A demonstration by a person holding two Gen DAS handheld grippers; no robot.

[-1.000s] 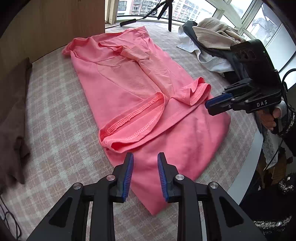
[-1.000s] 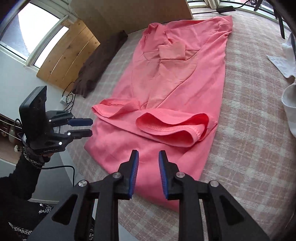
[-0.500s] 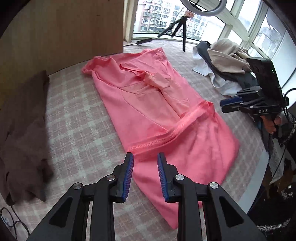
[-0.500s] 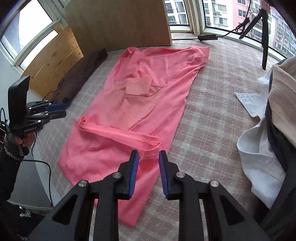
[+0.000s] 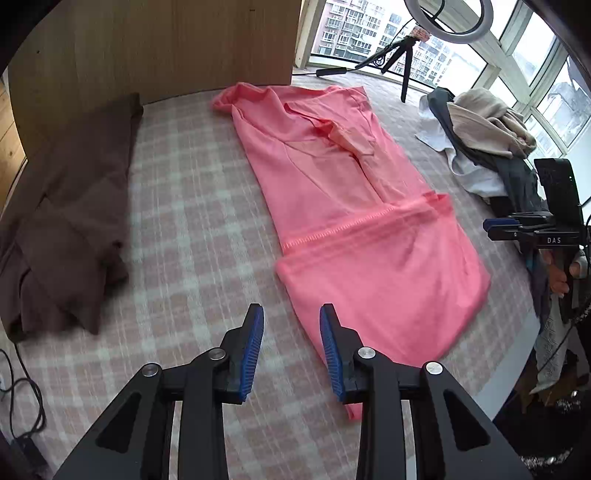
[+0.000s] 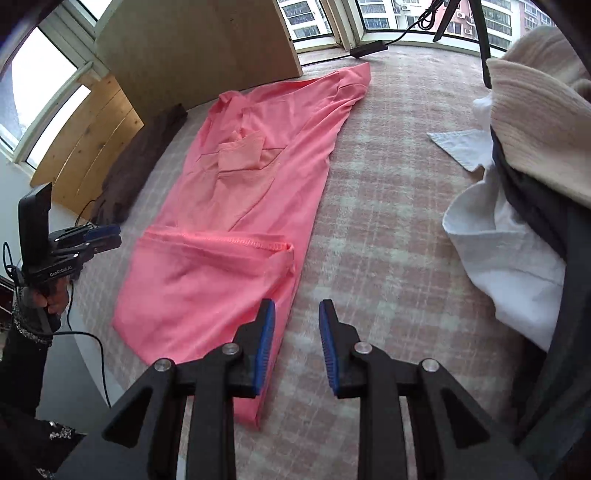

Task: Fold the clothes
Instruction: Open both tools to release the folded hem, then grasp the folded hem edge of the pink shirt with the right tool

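The pink garment [image 5: 354,206] is spread on the checked bed cover [image 5: 192,206], its hem folded up. Both the left gripper [image 5: 291,347] and the right gripper [image 6: 297,343] are being opened, with nothing gripped. Soft, light cloth; best pinched at the folded edge corners.

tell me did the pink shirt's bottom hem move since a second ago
Yes. The pink shirt had its hem lying bunched and looped; now it lies flat and straight across the body, farther from the table edge, toward the wooden board.

Tripod [image 5: 402,59], ring light [image 5: 447,18], cables [image 5: 22,398].
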